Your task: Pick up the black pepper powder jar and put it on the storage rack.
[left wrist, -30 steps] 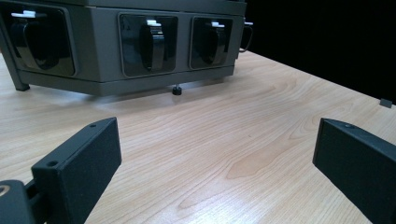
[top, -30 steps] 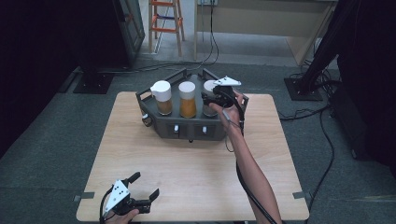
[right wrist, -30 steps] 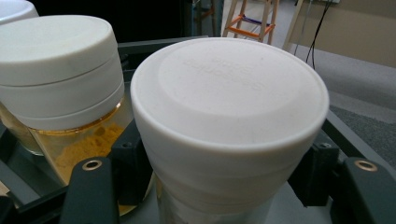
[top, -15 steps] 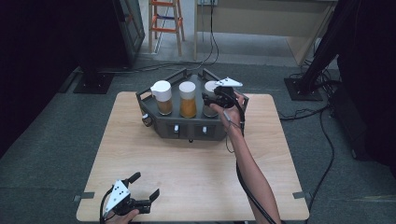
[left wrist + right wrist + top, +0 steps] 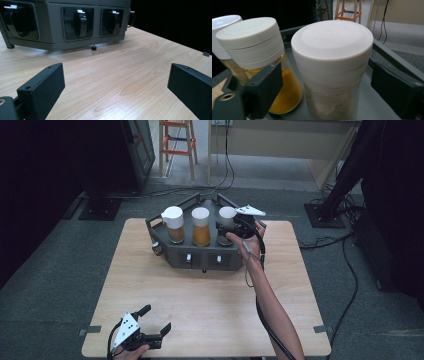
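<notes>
A dark grey rack [image 5: 200,256] at the table's far side holds three white-lidded jars. The left jar [image 5: 173,222] and middle jar [image 5: 201,226] hold orange-brown powder. My right gripper [image 5: 227,231] reaches in around the right jar [image 5: 226,215]. In the right gripper view that jar [image 5: 332,45] stands between the jaws of the right gripper [image 5: 327,75]. The jaws have just been opening, and a gap shows at the left pad [image 5: 265,87]. My left gripper [image 5: 156,318] rests open near the front left edge, with nothing between its pads [image 5: 42,87].
The rack's front wall [image 5: 50,42] carries black latch handles facing the left gripper. Bare wooden table [image 5: 210,300] lies between the rack and the front edge. Cables, a stool and stands sit on the floor beyond the table.
The right hand has edged slightly to the right at the right jar. The left gripper has stayed where it was.
</notes>
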A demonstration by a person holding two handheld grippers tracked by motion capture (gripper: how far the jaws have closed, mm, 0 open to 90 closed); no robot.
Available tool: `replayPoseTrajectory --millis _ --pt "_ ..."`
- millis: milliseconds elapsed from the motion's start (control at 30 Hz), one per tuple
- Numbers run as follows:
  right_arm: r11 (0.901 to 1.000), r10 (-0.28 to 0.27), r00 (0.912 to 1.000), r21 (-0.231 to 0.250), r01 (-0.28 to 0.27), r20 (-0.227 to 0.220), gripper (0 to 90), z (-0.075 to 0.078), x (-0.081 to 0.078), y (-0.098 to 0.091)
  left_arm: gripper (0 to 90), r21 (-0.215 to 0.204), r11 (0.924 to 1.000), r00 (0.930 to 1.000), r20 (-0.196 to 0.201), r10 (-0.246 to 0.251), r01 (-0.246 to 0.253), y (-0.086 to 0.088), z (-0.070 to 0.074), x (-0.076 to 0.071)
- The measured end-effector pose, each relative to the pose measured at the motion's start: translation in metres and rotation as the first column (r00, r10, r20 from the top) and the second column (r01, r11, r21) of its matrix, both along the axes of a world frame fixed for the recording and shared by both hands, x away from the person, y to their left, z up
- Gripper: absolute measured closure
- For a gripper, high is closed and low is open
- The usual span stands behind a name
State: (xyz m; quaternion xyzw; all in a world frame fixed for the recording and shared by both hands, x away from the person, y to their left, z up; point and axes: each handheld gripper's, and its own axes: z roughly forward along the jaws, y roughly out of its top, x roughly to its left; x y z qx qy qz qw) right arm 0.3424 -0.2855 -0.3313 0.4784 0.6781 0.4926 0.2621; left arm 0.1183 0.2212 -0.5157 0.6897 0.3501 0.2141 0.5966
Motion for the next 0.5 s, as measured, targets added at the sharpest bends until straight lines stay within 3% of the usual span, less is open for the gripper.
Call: replayPoseTrajectory --millis 133,233,500 --pt "1.0000 -0.005 0.9999 0.007 0.005 0.009 3.3 -0.001 -0.005 -0.001 0.9 0.001 1.0000 1.0000 -0.001 -0.001 0.001 0.000 0.000 0.000" --pt "0.9993 -0.010 0.9999 0.037 0.010 0.008 2.2 -0.002 -0.008 -0.004 0.9 0.000 1.0000 1.0000 -0.003 0.000 0.000 0.000 0.000 0.000" --pt "0.9992 -0.003 0.9997 0.041 0.002 0.025 2.2 -0.003 -0.020 -0.007 0.9 -0.001 1.0000 1.0000 0.004 0.003 -0.003 0.000 0.000 0.000"
